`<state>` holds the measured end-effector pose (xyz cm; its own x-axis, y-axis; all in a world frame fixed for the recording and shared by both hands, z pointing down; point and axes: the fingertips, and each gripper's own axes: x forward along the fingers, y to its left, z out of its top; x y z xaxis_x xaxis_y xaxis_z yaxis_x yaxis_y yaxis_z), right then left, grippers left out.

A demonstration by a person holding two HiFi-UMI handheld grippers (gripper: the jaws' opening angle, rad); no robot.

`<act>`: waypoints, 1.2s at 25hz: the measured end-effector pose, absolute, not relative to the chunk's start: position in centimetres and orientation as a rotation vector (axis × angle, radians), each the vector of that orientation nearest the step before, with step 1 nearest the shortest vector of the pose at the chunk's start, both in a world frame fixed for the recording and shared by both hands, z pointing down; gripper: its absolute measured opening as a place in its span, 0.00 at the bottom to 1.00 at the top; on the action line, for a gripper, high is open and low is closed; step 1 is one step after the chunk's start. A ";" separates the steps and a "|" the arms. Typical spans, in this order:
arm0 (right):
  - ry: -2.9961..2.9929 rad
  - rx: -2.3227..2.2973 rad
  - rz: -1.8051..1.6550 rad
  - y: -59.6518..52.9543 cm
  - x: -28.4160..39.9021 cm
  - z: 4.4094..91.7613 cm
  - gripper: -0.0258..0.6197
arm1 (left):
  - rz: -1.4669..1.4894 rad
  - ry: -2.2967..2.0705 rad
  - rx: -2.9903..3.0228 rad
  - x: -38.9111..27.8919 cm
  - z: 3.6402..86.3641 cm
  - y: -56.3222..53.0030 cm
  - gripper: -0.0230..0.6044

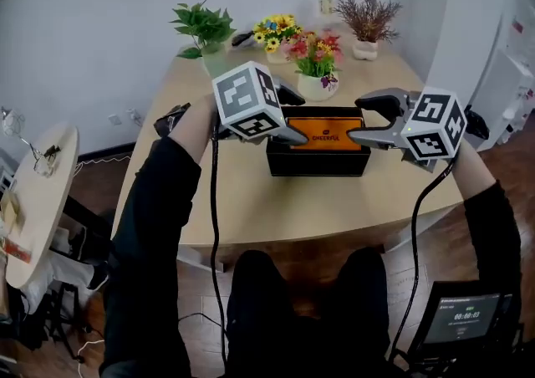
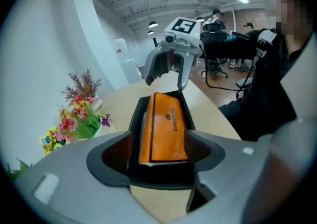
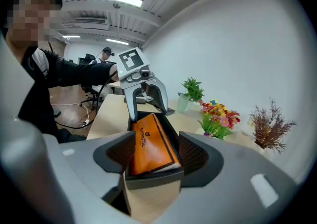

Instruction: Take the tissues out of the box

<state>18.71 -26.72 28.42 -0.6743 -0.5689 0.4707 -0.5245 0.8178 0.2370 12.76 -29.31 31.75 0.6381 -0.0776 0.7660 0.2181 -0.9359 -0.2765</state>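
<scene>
A black box [image 1: 318,163] stands mid-table with an orange tissue pack [image 1: 326,131] lying in it, tilted against one side. My left gripper [image 1: 303,121] reaches over the box's left end, and its jaws stand open astride that end. In the left gripper view the pack [image 2: 166,129] and box wall [image 2: 136,124] show between my left gripper's [image 2: 161,151] pads. My right gripper [image 1: 354,120] is open astride the right end. The right gripper view has the pack [image 3: 151,143] between my right gripper's [image 3: 156,153] pads. Each view shows the opposite gripper: right gripper [image 2: 166,83], left gripper [image 3: 147,113].
Behind the box stands a white pot of red flowers [image 1: 316,67]. Farther back are yellow flowers [image 1: 276,33], a green plant [image 1: 205,29] and a dried plant [image 1: 365,17]. A round side table [image 1: 33,192] is at the left, a screen [image 1: 460,318] at the lower right.
</scene>
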 end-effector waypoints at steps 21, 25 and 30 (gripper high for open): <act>-2.165 0.464 0.186 -29.5 17.9 35.0 0.31 | -1.347 -0.308 -2.584 13.6 35.3 -30.5 0.26; -2.183 0.495 0.059 -29.4 17.4 33.3 0.29 | -1.324 -0.264 -2.540 13.1 33.9 -30.5 0.26; -2.237 0.598 -0.143 -28.8 16.2 27.7 0.29 | -1.217 -0.156 -2.473 11.8 28.1 -30.1 0.26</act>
